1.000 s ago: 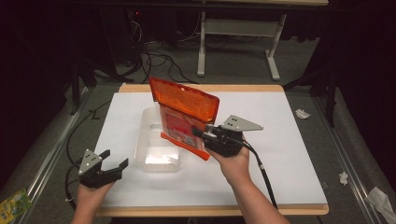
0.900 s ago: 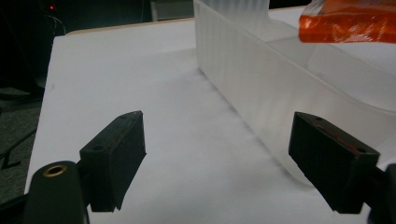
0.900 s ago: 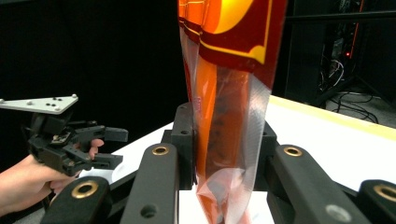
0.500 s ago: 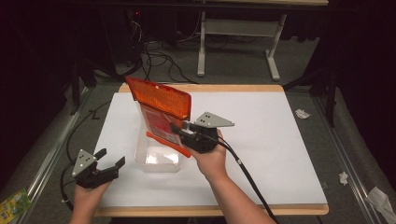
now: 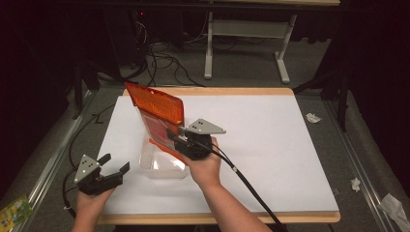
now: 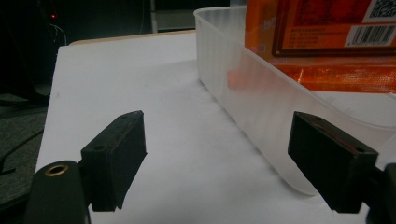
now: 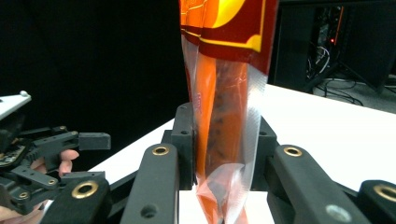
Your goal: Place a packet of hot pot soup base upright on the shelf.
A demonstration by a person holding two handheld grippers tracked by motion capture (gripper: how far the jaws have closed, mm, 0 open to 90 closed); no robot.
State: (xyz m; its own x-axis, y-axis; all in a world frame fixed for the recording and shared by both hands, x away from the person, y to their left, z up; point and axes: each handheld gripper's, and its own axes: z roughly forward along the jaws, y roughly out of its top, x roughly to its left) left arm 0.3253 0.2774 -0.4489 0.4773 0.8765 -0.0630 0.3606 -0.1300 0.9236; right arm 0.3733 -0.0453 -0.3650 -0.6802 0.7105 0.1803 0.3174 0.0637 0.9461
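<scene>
The right claw (image 5: 176, 137) is clamped on an orange snack bag (image 5: 159, 116), its two black jaws pressing the packet's lower part from either side. The bag stands nearly upright, tilted a little toward the far-left corner of the tabletop (image 5: 270, 145), with its bottom edge hanging over the clear plastic tub (image 5: 162, 169). In the right gripper view the pinched bag (image 7: 224, 140) shows a clear seam down its side and dark bits inside.

The tub sits on the white tabletop toward the near-left part, well in from the edges. The bag is not resting in it; it is carried by the claw just above the tub's far end.

The left claw (image 5: 116, 163) waits at the near-left corner of the tabletop, jaws wide apart with nothing between them, just beside the tub. In the left gripper view the left claw (image 6: 229, 154) points along the tub's frosted wall (image 6: 243, 98), with the orange bag (image 6: 327, 42) rising behind it.
</scene>
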